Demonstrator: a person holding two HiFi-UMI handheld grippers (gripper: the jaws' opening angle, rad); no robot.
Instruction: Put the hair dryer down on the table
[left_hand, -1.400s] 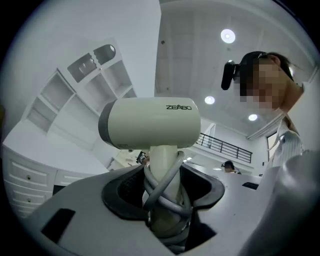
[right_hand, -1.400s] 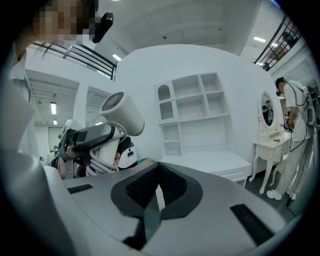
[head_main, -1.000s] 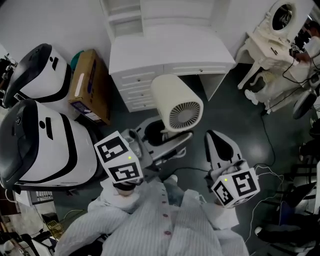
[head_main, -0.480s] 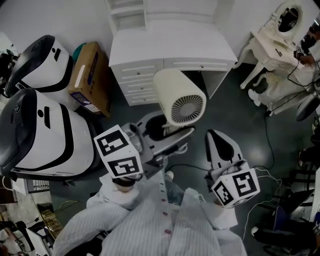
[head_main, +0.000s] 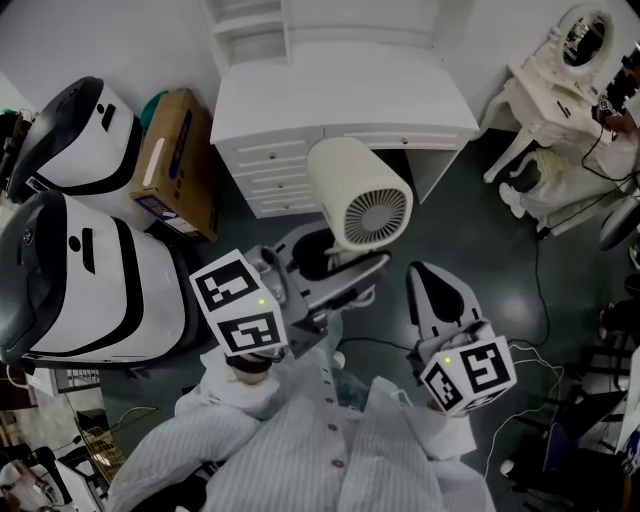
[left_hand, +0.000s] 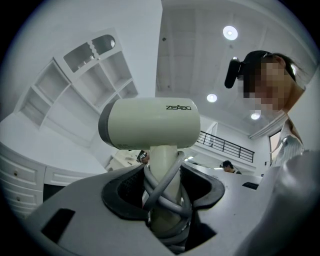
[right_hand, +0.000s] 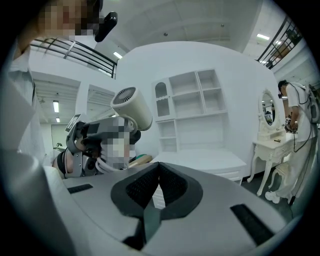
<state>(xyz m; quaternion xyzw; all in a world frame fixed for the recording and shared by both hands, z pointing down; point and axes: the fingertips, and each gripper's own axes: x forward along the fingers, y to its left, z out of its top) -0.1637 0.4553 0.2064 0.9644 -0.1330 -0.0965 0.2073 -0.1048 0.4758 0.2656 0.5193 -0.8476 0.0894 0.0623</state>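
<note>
A cream hair dryer (head_main: 360, 195) is held in the air, its grille end toward me, in front of the white dressing table (head_main: 340, 100). My left gripper (head_main: 325, 268) is shut on its handle, which has the grey cord wound around it. In the left gripper view the hair dryer (left_hand: 150, 122) stands upright between the pads of the left gripper (left_hand: 165, 197). My right gripper (head_main: 440, 290) hangs to the right of it, shut with nothing in it. The right gripper view shows the right gripper (right_hand: 159, 192) closed, the hair dryer (right_hand: 131, 107) at upper left and the dressing table (right_hand: 200, 160) ahead.
Two large white-and-black machines (head_main: 80, 290) (head_main: 70, 130) stand at the left, with a cardboard box (head_main: 180, 165) beside them. A small vanity with a mirror (head_main: 560, 80) is at the far right. Cables (head_main: 530, 350) trail over the dark floor.
The hair dryer, in my left gripper, has shifted slightly up and to the right in view. The right gripper has hardly moved.
</note>
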